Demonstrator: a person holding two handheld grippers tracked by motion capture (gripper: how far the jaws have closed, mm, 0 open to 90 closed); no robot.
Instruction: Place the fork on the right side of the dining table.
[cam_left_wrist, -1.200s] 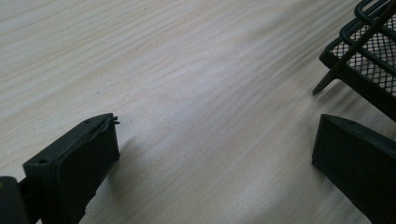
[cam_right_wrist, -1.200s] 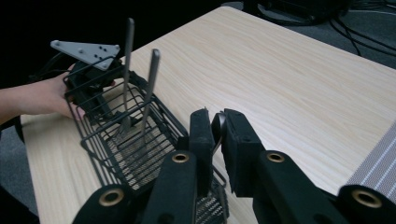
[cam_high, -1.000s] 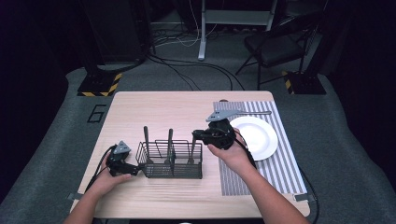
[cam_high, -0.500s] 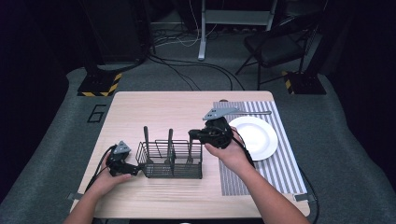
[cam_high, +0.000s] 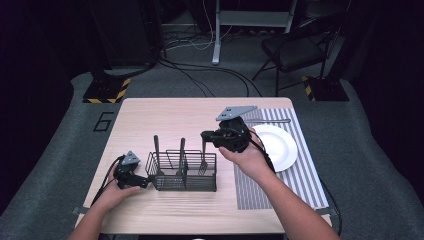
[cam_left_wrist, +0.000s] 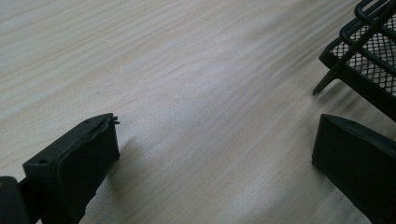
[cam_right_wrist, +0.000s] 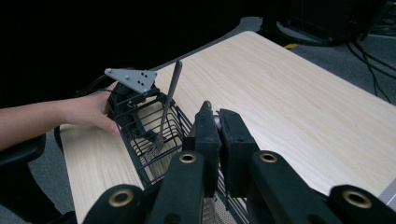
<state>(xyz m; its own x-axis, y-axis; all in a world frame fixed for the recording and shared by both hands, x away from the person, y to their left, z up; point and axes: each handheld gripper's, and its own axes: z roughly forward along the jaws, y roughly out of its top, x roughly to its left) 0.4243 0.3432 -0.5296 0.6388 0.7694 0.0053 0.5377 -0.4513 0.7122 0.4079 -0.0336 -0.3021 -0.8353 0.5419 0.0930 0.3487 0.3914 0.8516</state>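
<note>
A black wire caddy (cam_high: 185, 172) stands on the wooden table (cam_high: 150, 120), with two utensils upright in its left and middle parts. My right gripper (cam_high: 206, 136) hovers over its right end, shut on the handle of a fork (cam_high: 203, 157) whose tines hang down inside the caddy. In the right gripper view the jaws (cam_right_wrist: 217, 114) pinch that handle (cam_right_wrist: 206, 106), and another fork (cam_right_wrist: 167, 109) leans in the caddy (cam_right_wrist: 149, 135) beyond. My left gripper (cam_high: 141, 181) rests on the table against the caddy's left side; its jaws (cam_left_wrist: 215, 135) are open with only wood between them, the caddy's corner (cam_left_wrist: 369, 56) close by.
A white plate (cam_high: 280, 145) lies on a striped placemat (cam_high: 300, 182) to the right of the caddy, with a slim utensil (cam_high: 272, 121) along the mat's far edge. A black chair (cam_high: 295, 50) and cables sit on the floor beyond the table.
My right gripper has shifted a little to the left and up with the fork, over the caddy's right end. The left gripper has stayed put.
</note>
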